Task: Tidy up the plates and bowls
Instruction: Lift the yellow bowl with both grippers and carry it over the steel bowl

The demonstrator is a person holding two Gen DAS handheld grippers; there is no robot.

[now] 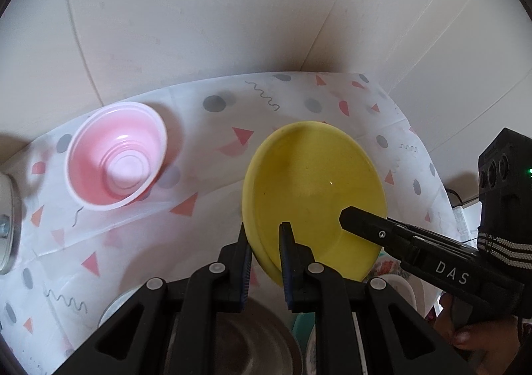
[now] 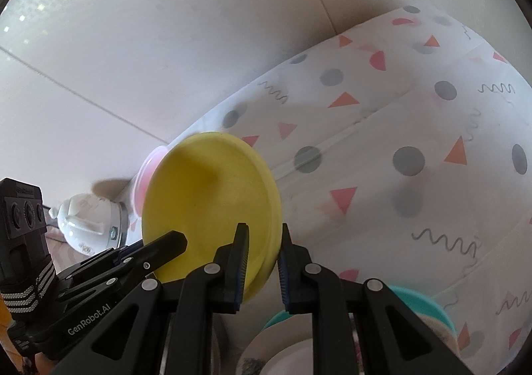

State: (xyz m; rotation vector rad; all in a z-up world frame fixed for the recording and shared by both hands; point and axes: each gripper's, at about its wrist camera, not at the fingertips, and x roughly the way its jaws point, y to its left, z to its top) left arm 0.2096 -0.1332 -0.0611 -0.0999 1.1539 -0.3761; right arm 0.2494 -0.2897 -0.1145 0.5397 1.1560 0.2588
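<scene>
1. Two broad backdrops: pale wall (image 1: 232, 9) across the upper half of both views, and beneath it the bench (image 1: 299, 98), draped in a white cloth printed with grey dots, coral triangles and squiggles.
2. Centre of both views: yellow plate (image 1: 316, 182), lifted off the bench and tilted nearly on edge, hollow face turned toward the left wrist camera.
3. Bottom centre of the left view: left tool (image 1: 266, 242), clenched on the plate's lower rim, one finger on each face.
4. Bottom centre of the right view: right tool (image 2: 262, 242), likewise clamped astride the rim from the opposite side; seen side-on at the right of the left view, tip lying over the plate's face.
5. Left of the left view: pink bowl (image 1: 116, 155), upright on the cloth, well apart from the plate, near the wall.
6. Lower edge of the left view, under the fingers: metal bowl (image 1: 252, 335), partly hidden.
7. Lower right of the right view: teal bowl (image 2: 429, 305), only a rim showing, pale dish inside.
8. Left of the right view: white rounded vessel (image 2: 86, 218) beside the wall, kind unclear.
</scene>
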